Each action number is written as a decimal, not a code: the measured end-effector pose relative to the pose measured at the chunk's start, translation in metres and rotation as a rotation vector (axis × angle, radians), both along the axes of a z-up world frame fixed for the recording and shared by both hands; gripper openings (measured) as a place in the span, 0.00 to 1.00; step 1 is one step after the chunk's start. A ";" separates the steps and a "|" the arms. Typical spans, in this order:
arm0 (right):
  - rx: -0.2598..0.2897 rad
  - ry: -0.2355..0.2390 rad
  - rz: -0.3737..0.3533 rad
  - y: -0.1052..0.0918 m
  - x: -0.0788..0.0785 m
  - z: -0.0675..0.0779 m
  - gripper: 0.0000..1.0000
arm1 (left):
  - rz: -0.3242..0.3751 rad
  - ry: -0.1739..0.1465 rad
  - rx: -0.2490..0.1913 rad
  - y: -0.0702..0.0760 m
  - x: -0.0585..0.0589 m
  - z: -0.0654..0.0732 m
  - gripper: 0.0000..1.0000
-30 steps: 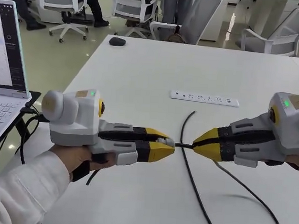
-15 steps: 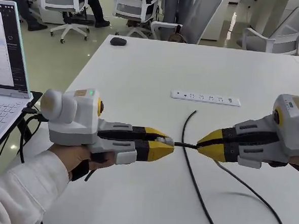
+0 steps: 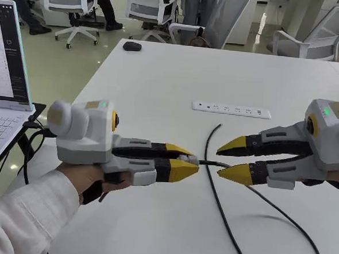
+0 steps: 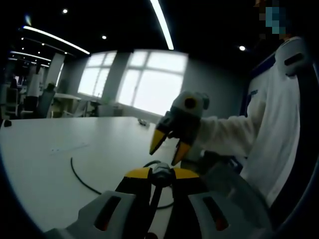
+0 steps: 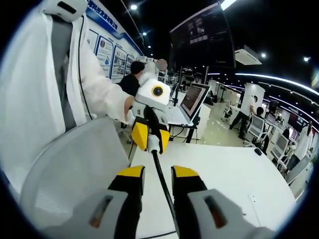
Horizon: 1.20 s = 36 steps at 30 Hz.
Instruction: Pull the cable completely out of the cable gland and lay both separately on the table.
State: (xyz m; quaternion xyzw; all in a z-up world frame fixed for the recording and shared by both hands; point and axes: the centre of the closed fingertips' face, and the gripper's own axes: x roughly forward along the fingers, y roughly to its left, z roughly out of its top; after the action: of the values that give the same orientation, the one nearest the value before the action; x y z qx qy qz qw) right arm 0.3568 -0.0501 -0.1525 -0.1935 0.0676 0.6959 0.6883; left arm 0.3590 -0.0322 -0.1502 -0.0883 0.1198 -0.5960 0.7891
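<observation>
Head view: left claw (image 3: 190, 161) clamps the cable gland (image 4: 162, 174) above the tabletop (image 3: 160, 86); right claw (image 3: 219, 160) gapes astride the cable (image 5: 161, 179) just beside the gland. Close there, then pull straight along the gland's axis.

Right gripper (image 5: 157, 173) has its yellow jaws parted. The black cable (image 5: 163, 180) runs up through the gap, over the white surface (image 5: 224, 169), to the left gripper (image 5: 149, 137), clamped on the cable gland (image 5: 153, 145). A laptop (image 5: 192, 102) stands open behind.
</observation>
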 end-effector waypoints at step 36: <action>-0.023 0.028 -0.011 -0.006 0.002 -0.015 0.04 | 0.022 0.012 -0.013 0.013 0.000 -0.001 0.16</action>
State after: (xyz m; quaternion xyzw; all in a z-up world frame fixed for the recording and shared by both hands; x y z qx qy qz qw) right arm 0.3584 -0.0559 -0.1670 -0.1912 0.0863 0.6939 0.6888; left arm 0.3585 -0.0193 -0.1512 -0.0983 0.1198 -0.5876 0.7942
